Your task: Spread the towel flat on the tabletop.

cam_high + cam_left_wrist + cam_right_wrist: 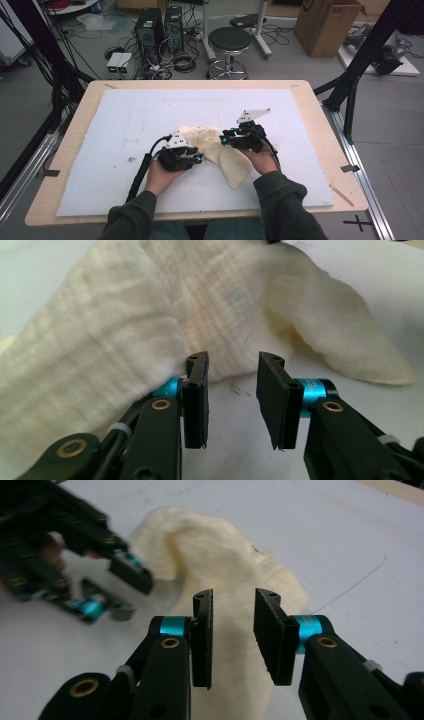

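1. This is a lab or test room set up for recording, not a home.
2. Two computer towers (159,27) stand on the bare grey floor (30,95) beyond the table, with loose cables (176,61) tangled around them.
3. Small white boxes (119,64) sit beside the towers.
4. A round black stool (229,41) stands nearby.
5. An open cardboard box (326,25) rests on the floor at the far right.
6. Black metal frame bars (361,55) rise at the table's sides.
7. The wooden table (327,145) carries a white foam sheet (150,115) as a work surface.
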### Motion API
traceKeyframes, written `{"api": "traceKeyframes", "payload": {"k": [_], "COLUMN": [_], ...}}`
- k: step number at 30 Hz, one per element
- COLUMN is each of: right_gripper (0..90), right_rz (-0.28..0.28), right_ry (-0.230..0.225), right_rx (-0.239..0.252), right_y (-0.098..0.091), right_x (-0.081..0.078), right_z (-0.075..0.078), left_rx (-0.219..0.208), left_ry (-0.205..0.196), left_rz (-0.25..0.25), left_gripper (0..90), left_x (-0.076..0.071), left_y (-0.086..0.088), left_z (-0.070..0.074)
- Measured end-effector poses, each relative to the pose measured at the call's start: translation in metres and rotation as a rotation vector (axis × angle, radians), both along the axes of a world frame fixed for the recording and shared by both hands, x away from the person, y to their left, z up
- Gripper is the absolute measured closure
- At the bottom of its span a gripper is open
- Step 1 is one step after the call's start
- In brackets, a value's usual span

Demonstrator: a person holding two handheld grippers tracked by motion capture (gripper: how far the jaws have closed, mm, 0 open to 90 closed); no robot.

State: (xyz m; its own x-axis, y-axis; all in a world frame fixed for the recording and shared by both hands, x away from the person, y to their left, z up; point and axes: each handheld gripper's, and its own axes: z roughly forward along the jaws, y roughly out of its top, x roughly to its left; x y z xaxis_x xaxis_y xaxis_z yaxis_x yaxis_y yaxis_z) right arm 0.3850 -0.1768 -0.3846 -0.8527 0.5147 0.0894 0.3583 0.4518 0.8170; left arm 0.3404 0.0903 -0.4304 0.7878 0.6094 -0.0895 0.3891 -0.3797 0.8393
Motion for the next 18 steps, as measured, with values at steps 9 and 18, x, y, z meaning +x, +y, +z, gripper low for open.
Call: {"api": "traceKeyframes", "payload": {"k": [9,18], "right_gripper": [60.9,60.8], "right_rz": [0.091,0.106], "right_ry": [-0.004,0.058], "right_rx": [0.01,-0.1], "right_y": [-0.024,-0.027], "right_x": [-0.05,-0.056], "right_z": [-0.019,-0.046], "left_rx": [0.072,0.122], "left_ry": [0.047,0.034], "left_rz": [-0.018,-0.013], "left_gripper": [62.7,81.5], "left_x": [0.016,0.022], "left_y": [-0.018,-0.027], "left_z": [-0.009,-0.012]}}
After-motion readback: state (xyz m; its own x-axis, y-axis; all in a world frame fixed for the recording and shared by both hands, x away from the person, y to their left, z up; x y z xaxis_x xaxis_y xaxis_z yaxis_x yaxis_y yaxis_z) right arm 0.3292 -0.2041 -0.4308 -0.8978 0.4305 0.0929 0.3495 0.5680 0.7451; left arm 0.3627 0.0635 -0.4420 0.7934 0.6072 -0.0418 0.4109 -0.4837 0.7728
